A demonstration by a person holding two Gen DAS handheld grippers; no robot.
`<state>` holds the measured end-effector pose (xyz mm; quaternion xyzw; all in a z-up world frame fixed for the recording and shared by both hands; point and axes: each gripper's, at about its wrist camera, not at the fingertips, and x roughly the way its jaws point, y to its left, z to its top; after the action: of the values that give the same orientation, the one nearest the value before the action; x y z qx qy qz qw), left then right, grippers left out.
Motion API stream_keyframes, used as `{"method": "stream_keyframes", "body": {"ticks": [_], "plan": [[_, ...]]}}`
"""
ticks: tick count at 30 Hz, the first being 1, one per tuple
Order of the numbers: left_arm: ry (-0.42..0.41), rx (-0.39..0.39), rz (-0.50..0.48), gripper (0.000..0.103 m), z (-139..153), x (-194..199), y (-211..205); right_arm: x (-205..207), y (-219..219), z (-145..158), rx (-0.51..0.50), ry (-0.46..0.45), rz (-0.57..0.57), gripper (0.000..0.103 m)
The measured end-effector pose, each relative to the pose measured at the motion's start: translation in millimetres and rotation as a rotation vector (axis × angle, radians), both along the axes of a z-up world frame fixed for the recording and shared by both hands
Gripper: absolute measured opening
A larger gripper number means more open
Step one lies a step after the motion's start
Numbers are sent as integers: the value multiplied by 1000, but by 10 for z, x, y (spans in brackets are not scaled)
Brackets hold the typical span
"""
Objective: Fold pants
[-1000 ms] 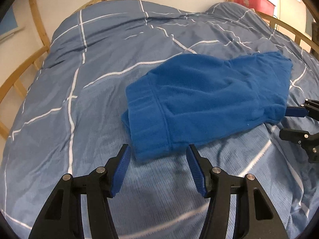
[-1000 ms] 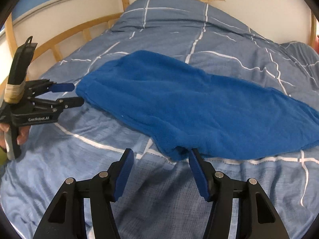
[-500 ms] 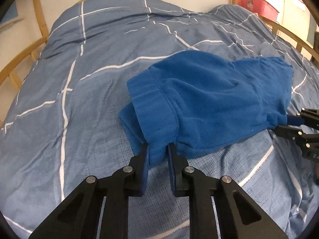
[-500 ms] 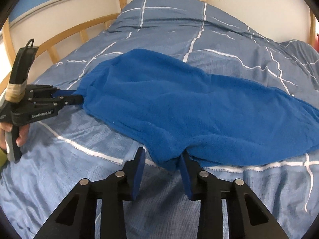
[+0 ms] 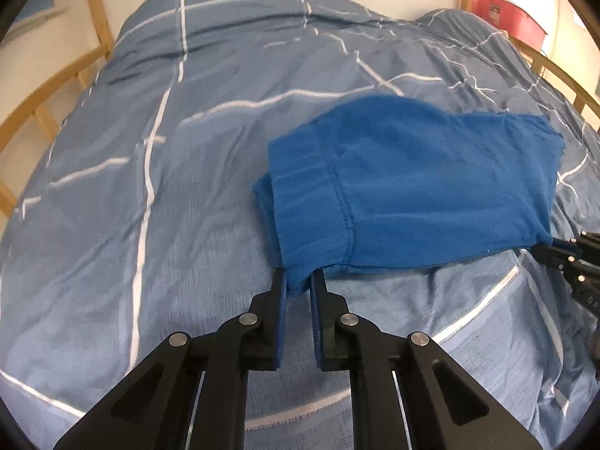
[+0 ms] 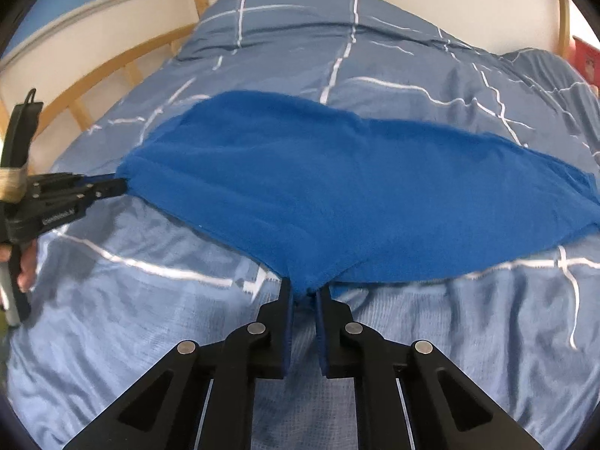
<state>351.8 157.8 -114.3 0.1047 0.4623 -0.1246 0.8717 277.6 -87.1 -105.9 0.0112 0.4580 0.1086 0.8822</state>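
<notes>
Gripping the near edge of the pants (image 5: 405, 183) in two places, you have both claws pinched onto blue fleece. Nearest in the left wrist view, the left gripper (image 5: 299, 281) has its jaws pressed together on the corner of the waistband (image 5: 311, 202), having just finished closing, with a tuft of fabric plainly caught between the pads. In the right wrist view, the right gripper (image 6: 304, 292) bites a fold of the near edge farther along toward the leg ends, its jaws also just closed with cloth between them. The two holds sit well apart along one long side, likely so you can lift that whole edge evenly and carry it over without the soft cloth sagging in the middle. Beyond the jaws, the pants lie across a blue quilt (image 5: 168, 187) crossed by thin white lines, waistband to your left and leg ends to your right, already looking doubled leg over leg. The fleece pulls up slightly toward each pinch, so both holds seem secure. From the right wrist view you can see a hand (image 6: 26, 266) wrapped around the left tool's handle. Farther off, a curved wooden bed rail (image 6: 123, 60) rings the mattress, and a pale wall stands behind it. A red box (image 5: 506, 15) sits at the far right.
</notes>
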Motion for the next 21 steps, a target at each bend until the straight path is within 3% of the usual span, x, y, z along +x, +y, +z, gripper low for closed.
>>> {"method": "stream_keyframes", "body": {"ticks": [4,12,13,15,17,21], "plan": [[6,-3,8,10,-59,-26,9,3,-24,-140,13,49,-31,9],[18,-4,49,11,-30,-45,22,-3,-26,-162,15,46,-48,10],[13,-1,56,11,-8,-70,31,-6,-27,-151,13,53,-49,14],[1,25,58,28,42,-147,35,-44,-16,-138,-12,62,-49,21],[-18,48,63,38,121,-252,32,-113,-2,-98,-35,43,-42,39],[-63,53,61,44,351,-518,-33,-293,-52,68,-23,-20,-44,46]]}}
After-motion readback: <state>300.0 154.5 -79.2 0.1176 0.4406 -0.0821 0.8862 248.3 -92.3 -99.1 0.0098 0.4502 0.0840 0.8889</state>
